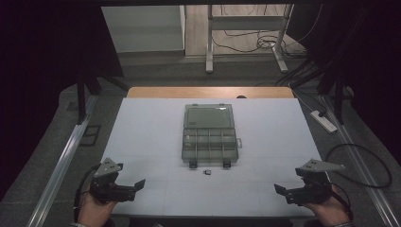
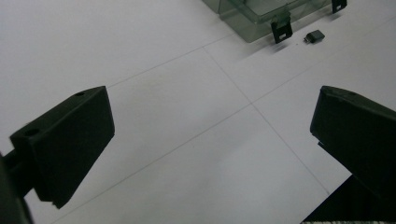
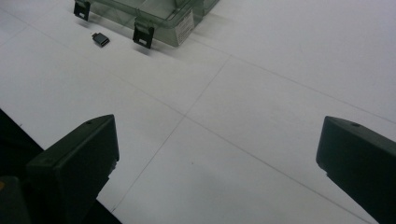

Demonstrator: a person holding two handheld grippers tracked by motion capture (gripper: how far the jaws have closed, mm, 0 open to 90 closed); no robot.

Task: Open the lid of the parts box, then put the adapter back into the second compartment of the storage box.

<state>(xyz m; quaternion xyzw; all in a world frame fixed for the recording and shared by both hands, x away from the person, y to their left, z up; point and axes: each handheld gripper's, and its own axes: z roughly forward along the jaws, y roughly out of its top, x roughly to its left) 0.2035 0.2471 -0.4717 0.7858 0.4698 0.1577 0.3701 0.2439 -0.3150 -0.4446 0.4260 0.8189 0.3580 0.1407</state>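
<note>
A white surface [image 1: 156,142] carries a clear, smoke-tinted organiser box [image 1: 209,136] at its middle, with the lid [image 1: 209,116] swung open and lying flat on the far side. The box's long axis, lid included, runs near to far; the tray part has divider walls making several compartments, and two black latches [image 1: 193,164] hang off its near edge. Just near of the box, between the two latches and apart from them, lies a small dark adapter-like piece [image 1: 207,172] on the bare surface. Its long axis runs roughly left to right in the high view, with a lighter metal tip at its left end.

The left tongs [image 1: 127,187] rest at the near left corner of the surface, held in a hand [image 1: 94,210], pointing right toward the middle; its jaws stand wide apart with nothing between them. The right tongs [image 1: 288,193] sit at the near right corner in the other hand [image 1: 326,213], pointing left, jaws likewise spread wide and empty. Both are well apart from the box and the small piece.
</note>
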